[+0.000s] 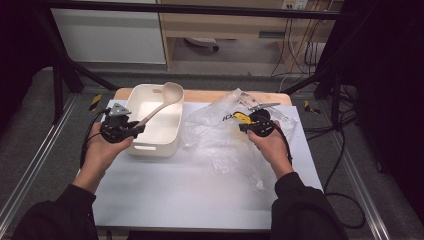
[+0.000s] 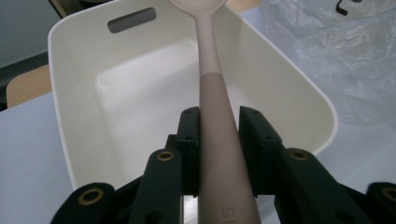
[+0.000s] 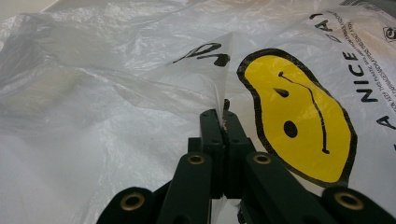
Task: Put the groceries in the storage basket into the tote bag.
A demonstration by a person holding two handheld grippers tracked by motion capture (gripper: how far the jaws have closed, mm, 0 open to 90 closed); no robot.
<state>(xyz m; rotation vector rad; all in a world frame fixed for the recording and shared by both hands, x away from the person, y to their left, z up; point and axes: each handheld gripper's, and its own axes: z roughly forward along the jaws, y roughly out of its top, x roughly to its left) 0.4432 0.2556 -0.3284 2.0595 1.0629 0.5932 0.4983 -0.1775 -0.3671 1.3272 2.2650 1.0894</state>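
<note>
My left gripper [image 2: 218, 122] clamps the ladle [image 2: 217, 140] handle over the white bin [image 2: 74, 93]; my right gripper [image 3: 223, 122] pinches the plastic bag [image 3: 140, 74].

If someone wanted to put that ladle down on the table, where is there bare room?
The widest bare patch is the near part of the table, between the two forearms, in front of the white bin and the plastic bag. The bin's floor is bare too. The right half is crowded by the bag, pinched by the right gripper; the left gripper holds the ladle.

We look down from high at the near side of the white bin [image 1: 152, 120]. Our left claw [image 2: 218, 126] camera sits close over that bin, while the right one faces the plastic bag [image 3: 116, 70] beside it.
</note>
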